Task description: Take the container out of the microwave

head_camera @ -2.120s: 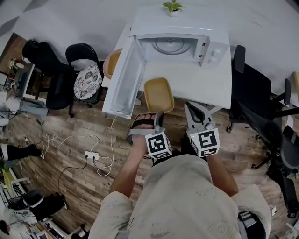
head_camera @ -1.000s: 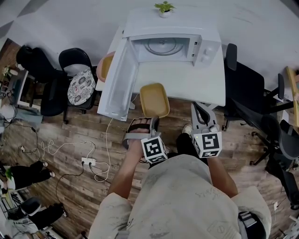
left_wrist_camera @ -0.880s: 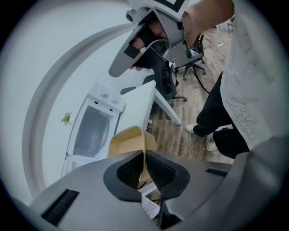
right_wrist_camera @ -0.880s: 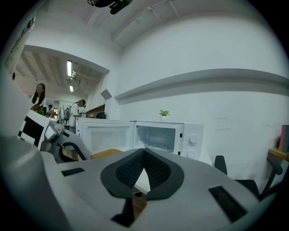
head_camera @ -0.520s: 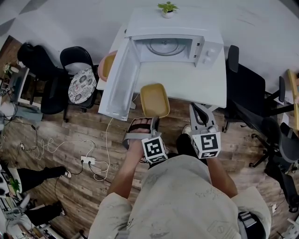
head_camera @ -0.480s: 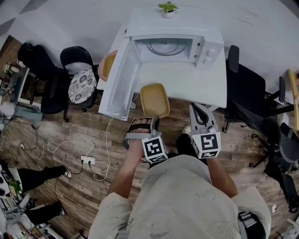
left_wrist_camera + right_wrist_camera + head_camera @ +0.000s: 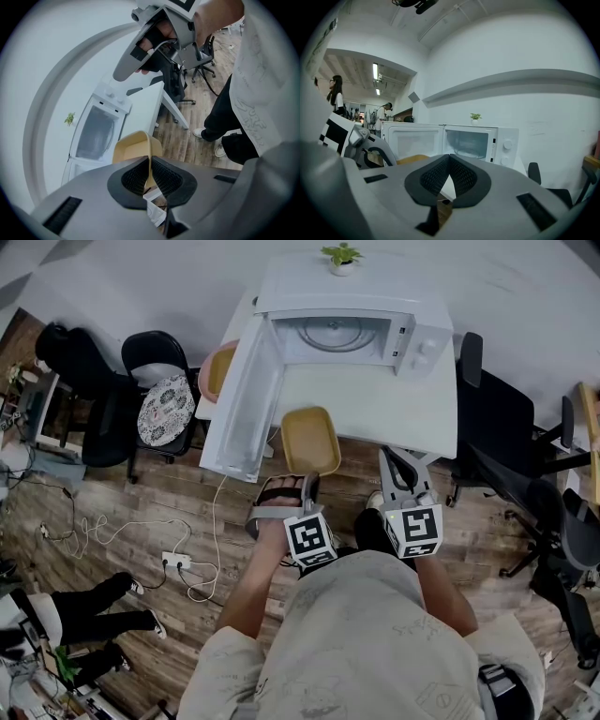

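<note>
My left forearm reached forward and slightly inward, its marker cube [image 7: 312, 538] facing up near my chest. My left tongs [image 7: 303, 482] were clenched on the near rim of the yellow container [image 7: 310, 439], the thin wall pinched between the two ribbed pads. The container was outside the microwave [image 7: 352, 329], straddling the front edge of the white counter [image 7: 384, 409], its near half over the wooden floor [image 7: 169, 493]. I could not tell whether it rested on the counter or hung in my grip. Just left of it, the microwave door [image 7: 246, 399] stood swung wide open, and the cavity behind showed only the glass turntable [image 7: 330, 332].

To the right, my other forearm pointed straight ahead. My right tongs [image 7: 394, 461] were level with the left pair and well apart from the container, tips at the counter's front edge. They were closed on nothing, the pads meeting at their tips.

Compared with half a second before, both tongs and the container sat in the same places, and my grip on the rim was unchanged. Only a bystander's legs [image 7: 103, 615] at the lower left had shifted across the floor.
</note>
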Motion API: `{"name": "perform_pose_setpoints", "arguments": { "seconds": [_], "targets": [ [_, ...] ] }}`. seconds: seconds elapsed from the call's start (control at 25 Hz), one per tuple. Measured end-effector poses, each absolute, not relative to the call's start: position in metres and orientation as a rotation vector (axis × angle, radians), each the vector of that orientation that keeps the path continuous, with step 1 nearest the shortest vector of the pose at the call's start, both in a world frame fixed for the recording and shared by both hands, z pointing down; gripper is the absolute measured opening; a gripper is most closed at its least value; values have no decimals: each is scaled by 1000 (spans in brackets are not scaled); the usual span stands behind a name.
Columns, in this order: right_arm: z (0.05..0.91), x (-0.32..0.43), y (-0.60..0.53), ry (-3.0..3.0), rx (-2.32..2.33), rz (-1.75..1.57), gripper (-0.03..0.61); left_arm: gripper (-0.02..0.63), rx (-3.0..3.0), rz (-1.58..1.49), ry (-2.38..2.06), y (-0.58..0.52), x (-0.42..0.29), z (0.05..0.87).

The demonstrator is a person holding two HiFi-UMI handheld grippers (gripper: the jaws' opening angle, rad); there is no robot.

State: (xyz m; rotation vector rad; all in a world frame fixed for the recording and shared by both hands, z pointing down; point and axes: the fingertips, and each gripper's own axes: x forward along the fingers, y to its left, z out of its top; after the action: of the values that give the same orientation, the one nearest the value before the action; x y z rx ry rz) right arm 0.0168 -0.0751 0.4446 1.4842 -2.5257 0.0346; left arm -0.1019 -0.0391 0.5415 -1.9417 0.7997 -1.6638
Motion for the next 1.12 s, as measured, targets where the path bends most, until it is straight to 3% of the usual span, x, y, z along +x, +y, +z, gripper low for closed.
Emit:
{"name": "perform_pose_setpoints", "arguments": {
  "seconds": [1.12],
  "targets": [
    [437, 1, -80, -2549, 1458, -5, 15, 28, -1948, -1637, 819, -48, -108, 530]
  ]
}}
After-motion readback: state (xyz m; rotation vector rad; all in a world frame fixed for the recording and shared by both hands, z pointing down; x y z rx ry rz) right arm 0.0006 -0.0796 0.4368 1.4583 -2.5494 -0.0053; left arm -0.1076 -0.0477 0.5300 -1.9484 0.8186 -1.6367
